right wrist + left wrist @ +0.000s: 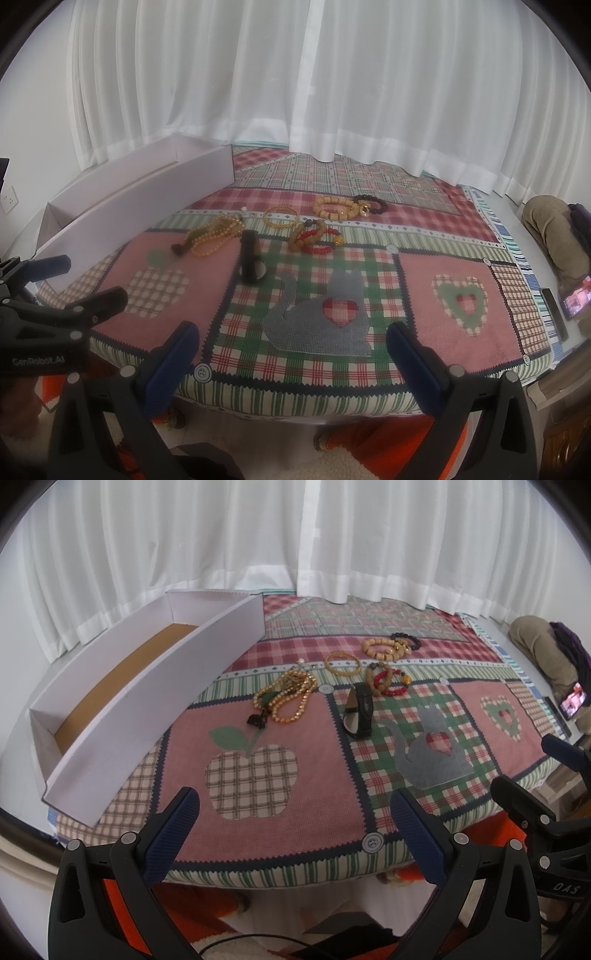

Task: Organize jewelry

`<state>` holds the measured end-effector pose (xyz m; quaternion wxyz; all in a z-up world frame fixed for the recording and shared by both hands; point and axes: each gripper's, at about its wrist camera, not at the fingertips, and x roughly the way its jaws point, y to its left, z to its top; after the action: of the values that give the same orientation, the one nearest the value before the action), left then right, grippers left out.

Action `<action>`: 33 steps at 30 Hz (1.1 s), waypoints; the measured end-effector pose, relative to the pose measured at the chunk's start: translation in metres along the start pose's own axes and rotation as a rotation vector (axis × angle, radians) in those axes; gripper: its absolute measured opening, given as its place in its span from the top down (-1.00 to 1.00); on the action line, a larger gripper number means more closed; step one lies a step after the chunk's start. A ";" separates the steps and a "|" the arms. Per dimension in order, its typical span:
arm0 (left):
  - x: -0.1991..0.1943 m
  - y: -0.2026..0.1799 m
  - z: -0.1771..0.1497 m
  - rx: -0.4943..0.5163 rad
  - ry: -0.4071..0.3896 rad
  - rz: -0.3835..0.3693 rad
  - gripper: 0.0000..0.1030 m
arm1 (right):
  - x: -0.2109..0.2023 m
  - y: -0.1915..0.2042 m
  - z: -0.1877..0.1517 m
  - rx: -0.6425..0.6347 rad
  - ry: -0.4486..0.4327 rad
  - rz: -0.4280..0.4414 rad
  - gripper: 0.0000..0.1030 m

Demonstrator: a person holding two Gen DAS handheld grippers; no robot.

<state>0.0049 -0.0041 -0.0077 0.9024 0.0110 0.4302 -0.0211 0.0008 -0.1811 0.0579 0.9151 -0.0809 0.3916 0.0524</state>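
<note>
Nothing has yet been put away, as far as can be seen. The white box [147,701] at the left of the table [295,853] shows only its bare brown floor, though the part behind its near wall is hidden. All the jewelry lies on the patchwork cloth: the gold bead necklace [286,698] nearest the box, the black watch [359,710] beside it, the gold bangles [342,663], the red bracelet [391,682] and the wooden bead bracelets [382,648] farther back (one dark bracelet lies behind these). Every piece is judged still to be moved.

The box's long axis runs from the near left edge away toward the curtain [258,535], its open side upward. The watch lies on its edge, its strap looped.

The left tool [295,825] and the right tool [293,349] are both spread wide, with nothing between their pads, hovering at the table's near edge.
</note>
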 end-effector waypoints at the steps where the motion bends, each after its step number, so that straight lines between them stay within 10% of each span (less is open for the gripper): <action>1: 0.000 0.001 -0.001 -0.005 0.001 -0.001 -0.99 | 0.000 0.000 0.000 0.000 0.002 0.001 -1.00; 33: 0.014 -0.002 0.004 -0.009 0.051 -0.077 -0.99 | 0.006 -0.014 0.000 0.044 0.016 0.024 -1.00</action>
<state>0.0168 -0.0067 -0.0159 0.8896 -0.0093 0.4534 -0.0536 0.0068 -0.1950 0.0548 0.9128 -0.0566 0.4007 0.0540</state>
